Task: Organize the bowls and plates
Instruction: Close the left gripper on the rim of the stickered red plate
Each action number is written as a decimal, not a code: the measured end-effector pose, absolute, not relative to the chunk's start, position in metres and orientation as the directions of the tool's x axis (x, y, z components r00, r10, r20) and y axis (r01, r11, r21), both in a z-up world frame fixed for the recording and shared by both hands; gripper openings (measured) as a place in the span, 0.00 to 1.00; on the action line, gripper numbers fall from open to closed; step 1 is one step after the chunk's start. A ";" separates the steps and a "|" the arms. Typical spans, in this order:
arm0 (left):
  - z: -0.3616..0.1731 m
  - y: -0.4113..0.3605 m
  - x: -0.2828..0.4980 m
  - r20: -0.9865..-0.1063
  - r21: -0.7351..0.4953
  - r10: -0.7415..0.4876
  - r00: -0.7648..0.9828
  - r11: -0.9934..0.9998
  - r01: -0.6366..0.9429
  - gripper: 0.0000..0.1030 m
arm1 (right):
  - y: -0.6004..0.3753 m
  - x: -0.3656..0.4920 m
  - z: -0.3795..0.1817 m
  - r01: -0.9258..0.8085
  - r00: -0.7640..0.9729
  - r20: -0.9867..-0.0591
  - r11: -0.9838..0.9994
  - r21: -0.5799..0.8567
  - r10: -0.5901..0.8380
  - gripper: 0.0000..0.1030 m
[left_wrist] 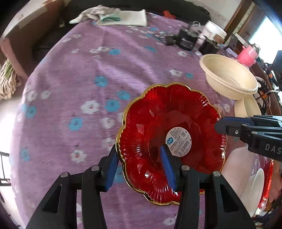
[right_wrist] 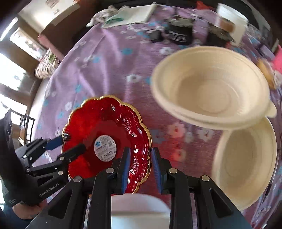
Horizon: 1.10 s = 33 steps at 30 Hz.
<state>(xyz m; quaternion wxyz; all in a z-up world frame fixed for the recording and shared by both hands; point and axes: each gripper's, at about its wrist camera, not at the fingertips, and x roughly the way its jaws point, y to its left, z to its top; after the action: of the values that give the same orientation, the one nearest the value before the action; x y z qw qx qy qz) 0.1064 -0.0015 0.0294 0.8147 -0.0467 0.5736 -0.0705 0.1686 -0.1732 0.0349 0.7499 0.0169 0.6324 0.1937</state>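
Observation:
A red scalloped glass plate (left_wrist: 169, 141) with a gold rim and a round white label lies on the purple flowered cloth; it also shows in the right wrist view (right_wrist: 105, 139). My left gripper (left_wrist: 139, 167) is open, its fingers straddling the plate's left rim. My right gripper (right_wrist: 141, 169) is open, its fingers straddling the plate's right rim; it shows in the left wrist view (left_wrist: 222, 125). A cream bowl (right_wrist: 211, 86) stands beside a second cream bowl (right_wrist: 246, 162). A white dish (right_wrist: 139, 206) lies under my right gripper.
The cloth-covered round table (left_wrist: 84, 70) holds folded towels (left_wrist: 121, 16) at the back, black boxes with cables (left_wrist: 186, 39) and a white tub (left_wrist: 216, 30) at the back right. A pink cup (left_wrist: 246, 54) stands beyond the table edge.

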 end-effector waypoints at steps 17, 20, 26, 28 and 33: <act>0.039 0.069 0.054 -0.902 -0.243 -0.222 0.370 0.970 -0.009 0.46 | -0.124 0.154 0.052 -0.350 0.127 -0.923 0.887 0.302 0.364 0.27; 0.038 0.064 0.059 -0.903 -0.237 -0.221 0.368 0.972 0.002 0.46 | -0.140 0.163 0.046 -0.302 0.126 -0.927 0.903 0.304 0.354 0.27; 0.031 0.056 0.068 -0.910 -0.228 -0.219 0.353 0.974 0.017 0.32 | -0.151 0.166 0.033 -0.271 0.101 -0.925 0.905 0.328 0.366 0.27; 0.027 0.053 0.071 -0.915 -0.221 -0.214 0.341 0.975 0.019 0.20 | -0.148 0.164 0.030 -0.283 0.099 -0.928 0.904 0.319 0.359 0.19; 0.031 0.055 0.067 -0.912 -0.202 -0.197 0.360 0.979 0.025 0.20 | -0.141 0.158 0.033 -0.296 0.126 -0.933 0.910 0.289 0.337 0.07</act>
<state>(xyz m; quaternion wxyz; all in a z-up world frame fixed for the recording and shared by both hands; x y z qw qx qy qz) 0.0667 0.0551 0.0315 0.8209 -0.0768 0.5618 -0.0676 0.1577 -0.1412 0.0331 0.7503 0.0162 0.6264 0.2109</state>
